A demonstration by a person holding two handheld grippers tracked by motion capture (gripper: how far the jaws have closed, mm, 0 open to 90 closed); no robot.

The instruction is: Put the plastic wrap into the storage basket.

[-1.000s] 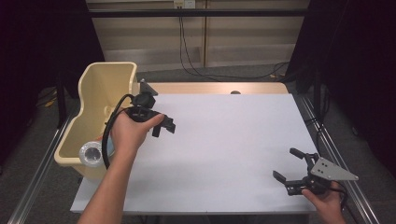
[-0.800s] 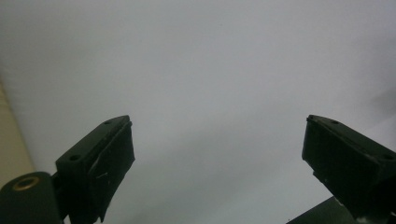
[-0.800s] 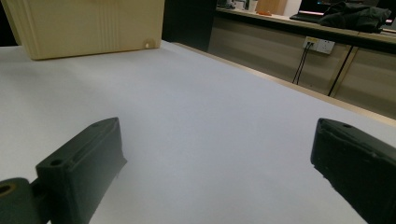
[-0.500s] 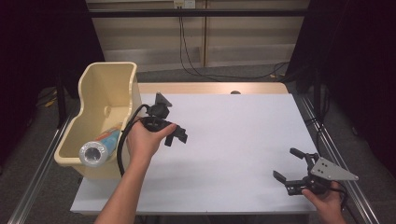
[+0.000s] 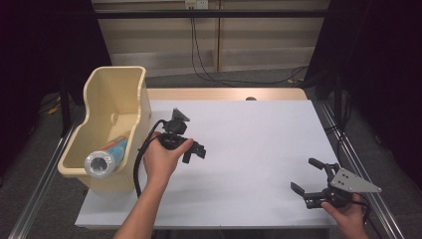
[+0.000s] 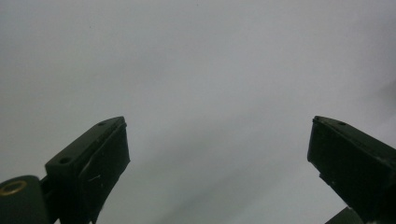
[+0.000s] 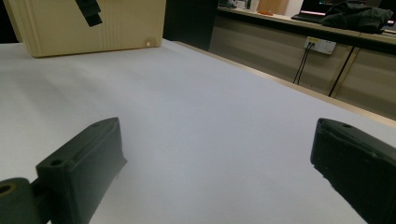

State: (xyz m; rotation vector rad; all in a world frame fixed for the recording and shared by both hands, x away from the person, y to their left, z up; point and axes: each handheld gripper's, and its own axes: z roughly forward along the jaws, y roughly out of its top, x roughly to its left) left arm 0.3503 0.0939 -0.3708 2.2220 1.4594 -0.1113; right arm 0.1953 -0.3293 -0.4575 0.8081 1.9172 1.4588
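Bottle (image 5: pixel 105 158) now lying in the cream bin (image 5: pixel 127 79), drop-off looks done. Left gripper (image 5: pixel 195 151) moved off the bin rim out over the white table (image 5: pixel 259 144), jaws just been opening, wide, nothing between. Right gripper (image 5: pixel 311 181) parked, wide, empty. Right gripper view adds bin's outer wall (image 7: pixel 93 32); left gripper view just bare tabletop

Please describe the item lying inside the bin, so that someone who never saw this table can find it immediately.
At the table's left edge stands a cream plastic bin. Inside, at its near end, lies a cylinder with a shiny silver round end and a blue-and-orange label.
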